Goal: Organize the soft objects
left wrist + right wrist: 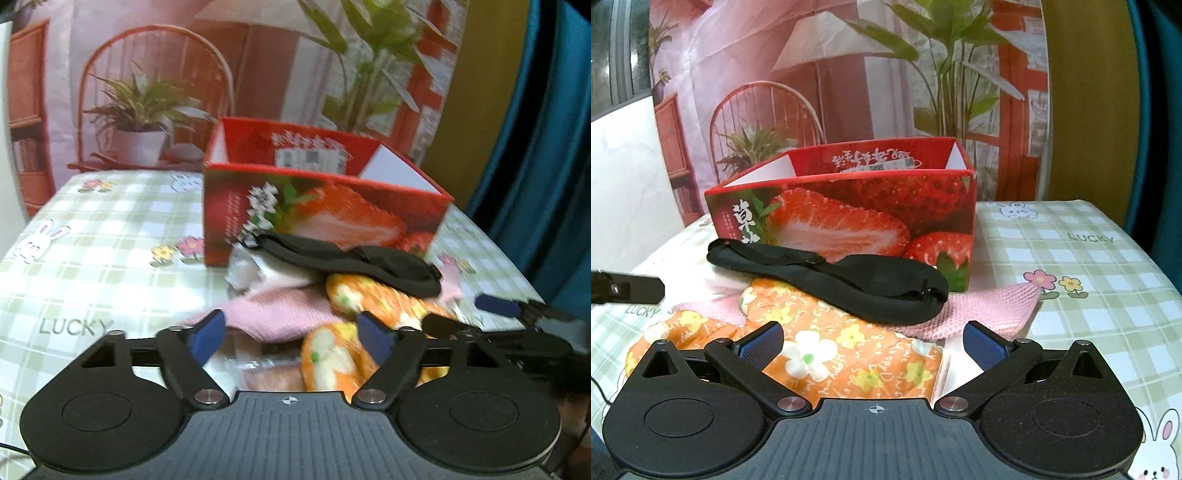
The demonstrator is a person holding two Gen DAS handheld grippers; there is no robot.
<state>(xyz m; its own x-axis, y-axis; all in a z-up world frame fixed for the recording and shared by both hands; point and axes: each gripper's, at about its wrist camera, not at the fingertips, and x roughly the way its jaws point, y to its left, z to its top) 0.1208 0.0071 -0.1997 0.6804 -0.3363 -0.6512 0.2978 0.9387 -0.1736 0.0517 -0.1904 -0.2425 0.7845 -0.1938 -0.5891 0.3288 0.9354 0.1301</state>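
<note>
A pile of soft things lies in front of an open red strawberry box (321, 218) (849, 218). A black eye mask (354, 262) (827, 275) is on top of the pile. Under it lie a pink knitted cloth (280, 314) (993, 306) and orange flowered fabric pieces (384, 299) (842, 354). My left gripper (291, 336) is open over the near edge of the pile, its blue pads either side of the pink cloth and an orange piece. My right gripper (873, 347) is open low over the orange fabric, gripping nothing. It also shows at the right of the left wrist view (467, 314).
A green checked tablecloth (92, 266) (1082, 280) with bunnies and flowers covers the table. A printed backdrop of a chair and plants hangs behind the box. A blue curtain (554, 147) is at the right. Something white (247, 269) lies beside the pile.
</note>
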